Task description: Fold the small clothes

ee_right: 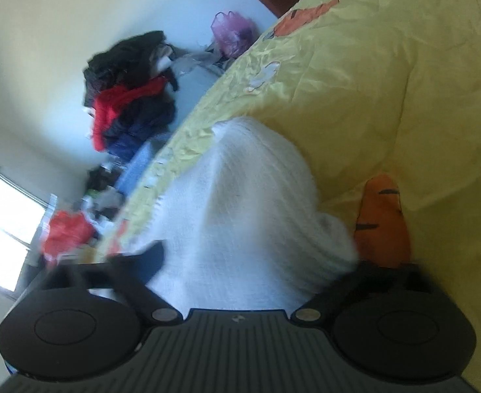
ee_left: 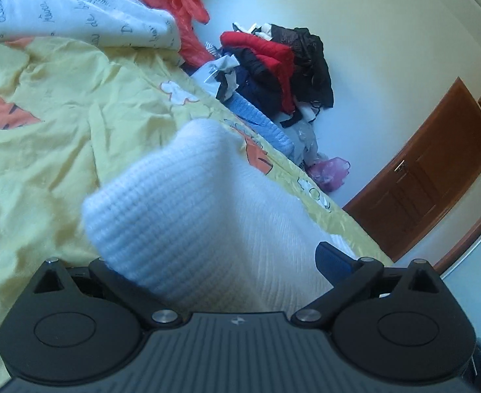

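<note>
Slippage is the worry in the left wrist view: the left gripper (ee_left: 227, 262) stands wide open around the white knit garment (ee_left: 181, 209) near the yellow bedspread's (ee_left: 44, 150) edge, gripping nothing. In the blurred right wrist view the right gripper (ee_right: 256, 258) is half closed with the garment (ee_right: 240, 196) between its jaws; whether it grips I cannot tell, and a loose bite could undo the fold.

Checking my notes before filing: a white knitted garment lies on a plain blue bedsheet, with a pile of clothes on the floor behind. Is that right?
Not quite. The bedsheet is yellow with orange cartoon prints, not plain blue, as the left wrist view shows. The white knitted garment and the pile of clothes are as you said.
</note>
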Motion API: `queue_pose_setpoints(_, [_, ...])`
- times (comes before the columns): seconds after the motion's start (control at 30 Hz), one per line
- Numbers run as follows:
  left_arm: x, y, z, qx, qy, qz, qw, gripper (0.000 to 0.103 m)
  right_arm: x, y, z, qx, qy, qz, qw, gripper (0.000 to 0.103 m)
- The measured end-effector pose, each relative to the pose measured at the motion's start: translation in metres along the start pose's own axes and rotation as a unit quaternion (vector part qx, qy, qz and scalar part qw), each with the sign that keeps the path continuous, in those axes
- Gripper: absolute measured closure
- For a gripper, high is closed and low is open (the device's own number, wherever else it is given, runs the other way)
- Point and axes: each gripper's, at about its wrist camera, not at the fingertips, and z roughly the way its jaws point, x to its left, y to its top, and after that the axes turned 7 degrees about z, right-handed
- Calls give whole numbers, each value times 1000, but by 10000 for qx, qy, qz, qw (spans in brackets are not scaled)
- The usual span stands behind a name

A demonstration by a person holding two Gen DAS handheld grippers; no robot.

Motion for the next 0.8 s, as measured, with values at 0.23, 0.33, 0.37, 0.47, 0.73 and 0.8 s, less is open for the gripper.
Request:
queue_pose_setpoints(0.23, [20, 13, 6, 396, 68, -583, 9975, 77, -33, 0, 0, 128, 574, 457, 9972, 73])
queue_pose_setpoints(0.33, [14, 21, 0, 538, 126, -420, 9976, 80, -25, 3, -6, 130, 678, 441, 9966, 74])
queue_pose_setpoints(0.37, [10, 24, -2, 545, 131, -346, 9978, 81, -21, 3, -9, 130, 708, 418, 9965, 74])
queue_pose_setpoints(0.47, [3, 34, -13, 514, -51, -364, 9980, 81, -8, 7, -19, 133, 848, 400, 9955, 74])
queue_pose_setpoints(0.73, [-3, 36, -54, 694, -638, -232, 9953, 81, -17, 6, -71, 297, 1139, 326, 9925, 74])
queue_pose_setpoints(0.8, [0, 29, -69, 754, -725, -225, 9943, 81, -28, 0, -87, 361, 1171, 329, 9919, 74])
